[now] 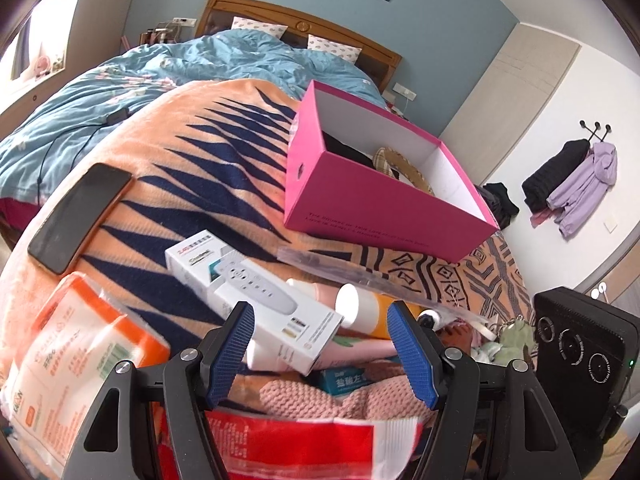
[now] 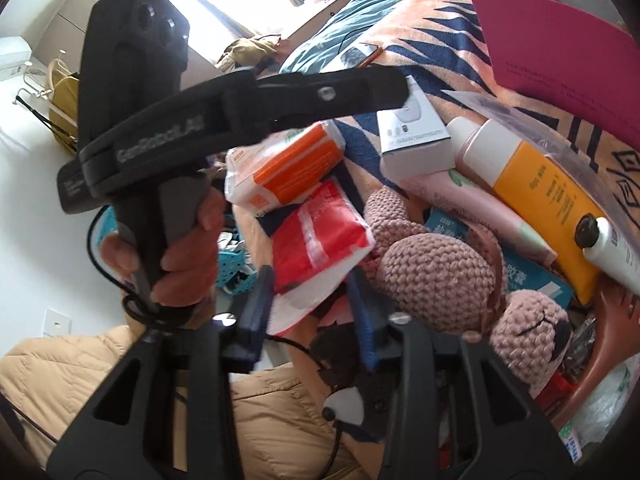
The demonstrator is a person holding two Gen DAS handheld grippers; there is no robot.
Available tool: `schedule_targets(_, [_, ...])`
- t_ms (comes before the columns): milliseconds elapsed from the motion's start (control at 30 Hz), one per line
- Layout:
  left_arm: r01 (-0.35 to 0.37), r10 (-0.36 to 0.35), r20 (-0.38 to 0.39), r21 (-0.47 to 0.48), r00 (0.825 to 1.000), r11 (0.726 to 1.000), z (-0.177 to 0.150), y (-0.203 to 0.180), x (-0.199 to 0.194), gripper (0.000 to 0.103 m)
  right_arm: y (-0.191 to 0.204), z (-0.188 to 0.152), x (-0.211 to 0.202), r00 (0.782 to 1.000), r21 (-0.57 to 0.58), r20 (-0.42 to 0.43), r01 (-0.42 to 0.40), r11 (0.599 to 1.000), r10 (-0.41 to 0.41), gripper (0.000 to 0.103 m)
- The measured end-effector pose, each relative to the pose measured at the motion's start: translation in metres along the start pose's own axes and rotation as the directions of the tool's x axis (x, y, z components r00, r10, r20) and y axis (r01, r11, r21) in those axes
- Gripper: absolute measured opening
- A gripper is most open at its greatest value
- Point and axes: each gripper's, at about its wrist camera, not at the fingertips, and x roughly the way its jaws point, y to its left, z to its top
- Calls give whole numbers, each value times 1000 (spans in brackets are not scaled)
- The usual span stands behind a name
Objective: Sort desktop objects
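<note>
White remote box (image 1: 256, 304) lies diagonal, pointing toward pink box (image 1: 384, 208)

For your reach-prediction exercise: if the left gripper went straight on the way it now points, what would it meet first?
Probably the white remote-control box, which lies between and just beyond the open jaws of the left gripper; depth is unclear.

pink box (image 1: 384, 204) contents half hidden, right hand-held gripper (image 2: 316, 312) blurred
</note>
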Motion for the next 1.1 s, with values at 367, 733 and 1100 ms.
schedule_targets(367, [5,-5,-10,7,1000,1000,-8,11,-5,70,8,4,-63,949,-144,221,258,955,-223,13])
schedule_targets(733, [108,-100,-141,53,985,993,-23,-12,19,71,-56,8,-116,891,3,283,369,930,-354,13])
schedule_targets(1100, [170,-140,-257,95,956,981,-33,-42,29,71,-89,-4,-106,928,80,217,292,953,-302,17])
